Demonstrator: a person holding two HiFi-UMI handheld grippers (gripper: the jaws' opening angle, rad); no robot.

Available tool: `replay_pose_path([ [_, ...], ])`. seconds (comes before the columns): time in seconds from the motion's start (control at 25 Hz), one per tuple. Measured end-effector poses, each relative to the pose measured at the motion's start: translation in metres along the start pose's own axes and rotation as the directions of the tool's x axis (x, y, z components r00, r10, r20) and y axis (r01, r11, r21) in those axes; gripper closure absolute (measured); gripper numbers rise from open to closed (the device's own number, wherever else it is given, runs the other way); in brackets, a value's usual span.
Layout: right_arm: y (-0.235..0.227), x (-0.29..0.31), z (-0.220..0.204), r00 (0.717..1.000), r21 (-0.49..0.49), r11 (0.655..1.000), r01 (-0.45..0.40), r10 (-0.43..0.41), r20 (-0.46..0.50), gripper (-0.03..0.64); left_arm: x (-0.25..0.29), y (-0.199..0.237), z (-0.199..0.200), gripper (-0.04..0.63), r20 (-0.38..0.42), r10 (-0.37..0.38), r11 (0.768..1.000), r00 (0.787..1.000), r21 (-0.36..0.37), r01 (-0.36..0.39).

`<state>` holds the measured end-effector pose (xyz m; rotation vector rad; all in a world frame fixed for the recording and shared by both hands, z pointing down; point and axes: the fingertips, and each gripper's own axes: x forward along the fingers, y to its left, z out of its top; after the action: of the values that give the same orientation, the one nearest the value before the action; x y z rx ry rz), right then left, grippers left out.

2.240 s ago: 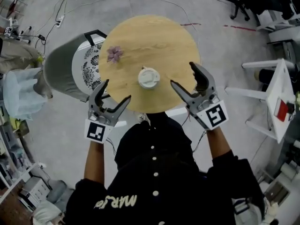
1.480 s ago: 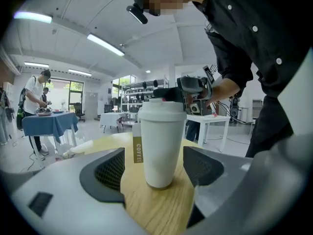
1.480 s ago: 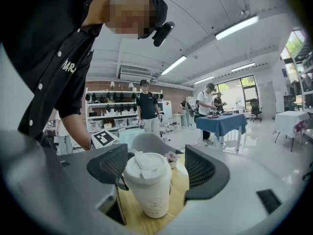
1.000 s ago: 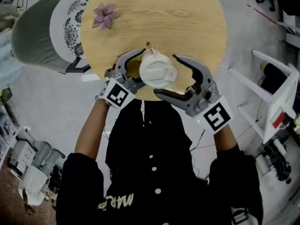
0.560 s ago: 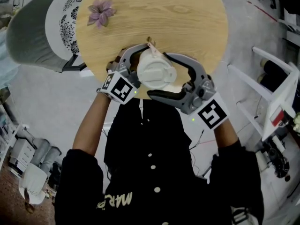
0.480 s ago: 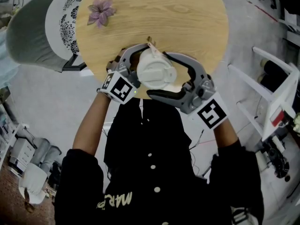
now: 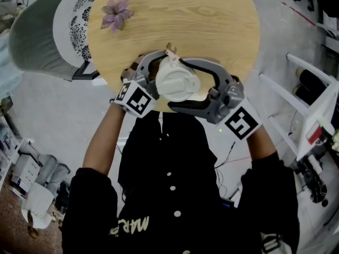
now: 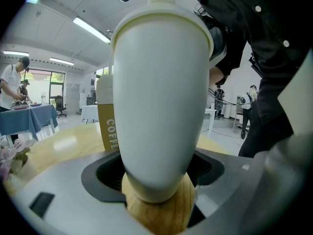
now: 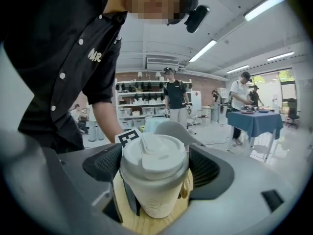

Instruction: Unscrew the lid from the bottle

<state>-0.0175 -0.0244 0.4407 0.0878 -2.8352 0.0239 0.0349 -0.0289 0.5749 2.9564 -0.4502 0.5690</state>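
A white bottle, shaped like a takeaway cup, stands near the front edge of the round wooden table. My left gripper is shut on its body below the lid. The white lid sits on top. My right gripper comes in from the right and brackets the lid. Its jaws have just been opening, with the lid between them and the pads not visibly pressing on it. A tan tag printed COFFEE hangs behind the bottle.
A purple flower lies at the table's far left. A grey chair with a patterned cushion stands against the table's left side. A white rack is on the floor to the right. People stand at tables in the background.
Both grippers came up from the table's front edge to the bottle. Over the last second the right gripper slid left and rolled, so its jaws now sit around the lid.
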Motion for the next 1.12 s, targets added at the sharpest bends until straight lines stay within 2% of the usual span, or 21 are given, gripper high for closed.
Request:
replay_pose_path([
  [0.08, 0.004, 0.000, 0.001, 0.990, -0.044, 0.989, -0.139, 0.139, 0.005, 0.183, 0.000, -0.001, 0.000, 0.230, -0.006, -0.013, 1.000, 1.000, 0.007, 0.013],
  [0.2, 0.008, -0.001, 0.000, 0.952, -0.082, 0.949, -0.305, 0.305, -0.014, 0.183, 0.000, -0.002, -0.002, 0.230, -0.020, -0.030, 0.999, 0.999, 0.019, 0.030],
  [0.28, 0.009, -0.001, -0.001, 0.939, -0.086, 0.935, -0.345, 0.343, -0.032, 0.183, 0.000, -0.003, -0.002, 0.230, -0.023, -0.037, 0.999, 0.999, 0.023, 0.037],
  [0.36, 0.008, 0.000, 0.000, 0.938, -0.084, 0.934, -0.346, 0.344, -0.039, 0.181, 0.000, -0.002, -0.002, 0.230, -0.025, -0.039, 0.999, 0.999, 0.022, 0.040],
  [0.44, 0.007, 0.000, 0.000, 0.947, -0.073, 0.944, -0.322, 0.319, -0.046, 0.178, -0.001, -0.002, -0.002, 0.229, -0.026, -0.042, 0.999, 0.999, 0.021, 0.043],
  [0.52, 0.005, -0.002, -0.002, 0.964, -0.047, 0.964, -0.262, 0.260, -0.051, 0.178, -0.001, -0.002, -0.002, 0.229, -0.026, -0.044, 0.999, 0.999, 0.020, 0.045],
  [0.6, 0.003, -0.005, -0.004, 0.987, -0.007, 0.988, -0.155, 0.155, -0.050, 0.170, -0.001, -0.002, -0.003, 0.229, -0.025, -0.044, 0.999, 0.999, 0.018, 0.044],
  [0.68, 0.000, -0.003, -0.006, 0.999, 0.033, 0.999, -0.006, 0.008, -0.045, 0.156, -0.001, -0.002, -0.002, 0.229, -0.024, -0.042, 0.999, 0.999, 0.017, 0.042],
  [0.8, -0.004, 0.003, -0.007, 0.982, 0.101, 0.977, 0.189, -0.187, -0.026, 0.144, -0.001, -0.002, -0.001, 0.229, -0.026, -0.040, 0.999, 0.999, 0.017, 0.040],
  [0.88, -0.007, 0.005, -0.006, 0.964, 0.109, 0.958, 0.264, -0.264, -0.016, 0.169, 0.000, -0.002, -0.001, 0.229, -0.025, -0.040, 0.999, 0.999, 0.017, 0.041],
  [1.0, -0.008, 0.005, -0.005, 0.967, 0.081, 0.964, 0.254, -0.254, -0.012, 0.163, 0.000, -0.002, 0.000, 0.229, -0.021, -0.041, 0.999, 0.999, 0.016, 0.041],
  [1.08, -0.005, 0.006, -0.003, 0.986, 0.046, 0.985, 0.168, -0.167, -0.016, 0.163, 0.000, -0.003, 0.000, 0.229, -0.021, -0.045, 0.999, 0.999, 0.017, 0.046],
  [1.12, -0.003, 0.007, -0.003, 0.995, 0.020, 0.995, 0.095, -0.095, -0.020, 0.163, 0.000, -0.003, 0.000, 0.229, -0.021, -0.049, 0.999, 0.999, 0.018, 0.049],
])
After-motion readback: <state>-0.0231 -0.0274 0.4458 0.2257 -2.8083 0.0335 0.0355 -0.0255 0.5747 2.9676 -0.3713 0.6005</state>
